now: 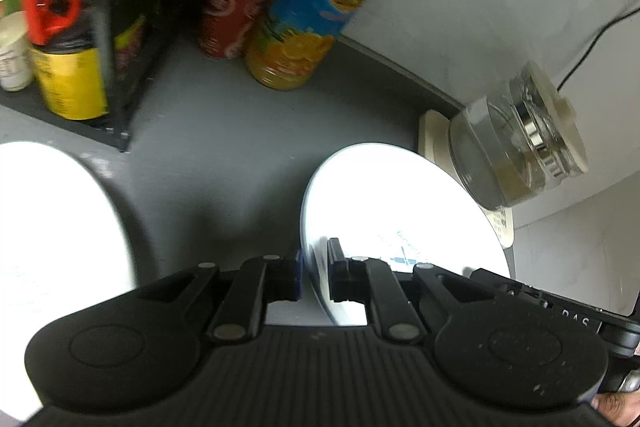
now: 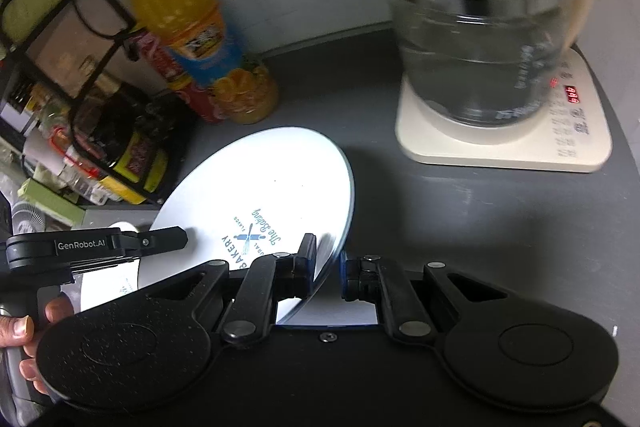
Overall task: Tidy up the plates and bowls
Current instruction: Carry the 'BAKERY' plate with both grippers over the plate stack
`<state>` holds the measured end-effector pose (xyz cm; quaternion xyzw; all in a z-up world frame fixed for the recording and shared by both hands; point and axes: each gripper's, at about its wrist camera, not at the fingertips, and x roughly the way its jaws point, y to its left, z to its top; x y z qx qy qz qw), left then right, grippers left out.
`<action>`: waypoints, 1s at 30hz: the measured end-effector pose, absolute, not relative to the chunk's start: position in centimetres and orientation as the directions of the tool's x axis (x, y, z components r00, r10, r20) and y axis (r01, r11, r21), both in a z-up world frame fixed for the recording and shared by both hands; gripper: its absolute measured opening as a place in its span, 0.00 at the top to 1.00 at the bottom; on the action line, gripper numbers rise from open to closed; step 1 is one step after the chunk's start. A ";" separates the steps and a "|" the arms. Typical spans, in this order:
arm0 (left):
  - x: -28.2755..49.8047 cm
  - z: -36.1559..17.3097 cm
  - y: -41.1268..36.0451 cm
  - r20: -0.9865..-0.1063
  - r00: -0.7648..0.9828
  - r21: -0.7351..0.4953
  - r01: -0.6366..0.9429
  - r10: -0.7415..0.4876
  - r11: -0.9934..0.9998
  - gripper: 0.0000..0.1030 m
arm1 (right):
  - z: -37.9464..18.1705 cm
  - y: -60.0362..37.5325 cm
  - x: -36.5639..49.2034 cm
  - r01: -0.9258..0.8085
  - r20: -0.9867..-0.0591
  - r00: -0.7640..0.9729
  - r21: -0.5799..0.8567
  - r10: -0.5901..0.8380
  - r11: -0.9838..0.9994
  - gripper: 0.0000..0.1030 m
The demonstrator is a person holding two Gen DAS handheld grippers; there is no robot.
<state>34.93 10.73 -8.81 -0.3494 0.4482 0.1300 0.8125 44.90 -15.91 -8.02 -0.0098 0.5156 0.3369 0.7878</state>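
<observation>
Both tongs pinch one white plate by its rim: the left tongs point(image 1: 314, 277) grip its left edge, the right tongs point(image 2: 328, 267) its right edge, so the plate point(image 2: 260, 195) hangs tilted above the grey surface point(image 2: 460, 227). A second white plate point(image 1: 52, 227) lies off to the left, partly under the first in the right wrist view. Behind stand an orange juice bottle point(image 2: 192, 39), a red can point(image 1: 232, 11), a black wire rack point(image 1: 104, 39) of jars, and a glass kettle point(image 2: 480, 39) on its cream base point(image 2: 504, 143).
</observation>
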 end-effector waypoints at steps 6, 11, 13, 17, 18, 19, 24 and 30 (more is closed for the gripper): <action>32.4 -8.2 12.6 -0.820 0.569 -0.442 -0.564 -0.060 0.698 0.91 | -7.9 -13.3 43.5 -0.581 -0.813 0.214 0.339 0.541 0.740 0.89; 30.7 -7.7 13.9 -0.820 0.572 -0.437 -0.594 -0.027 0.676 0.91 | -7.8 -11.3 42.5 -0.616 -0.809 0.186 0.345 0.557 0.708 0.89; 29.9 -7.6 14.5 -0.820 0.572 -0.434 -0.607 -0.013 0.666 0.91 | -7.8 -10.6 42.1 -0.629 -0.807 0.175 0.349 0.564 0.695 0.89; 28.2 -7.3 15.6 -0.820 0.573 -0.429 -0.632 0.016 0.645 0.91 | -7.9 -9.1 41.3 -0.654 -0.802 0.150 0.359 0.578 0.666 0.89; 27.7 -7.3 15.8 -0.820 0.572 -0.428 -0.639 0.023 0.639 0.91 | -7.9 -8.6 41.1 -0.662 -0.802 0.142 0.359 0.581 0.658 0.89; 27.4 -7.3 16.0 -0.820 0.571 -0.427 -0.645 0.029 0.634 0.91 | -7.9 -8.2 40.9 -0.668 -0.802 0.136 0.359 0.582 0.651 0.89; 25.2 -7.4 17.0 -0.822 0.567 -0.424 -0.678 0.059 0.600 0.91 | -8.0 -6.4 40.1 -0.698 -0.802 0.103 0.363 0.589 0.617 0.88; 22.8 -7.6 18.1 -0.828 0.555 -0.420 -0.712 0.084 0.563 0.91 | -8.1 -4.3 39.0 -0.728 -0.803 0.065 0.367 0.592 0.578 0.89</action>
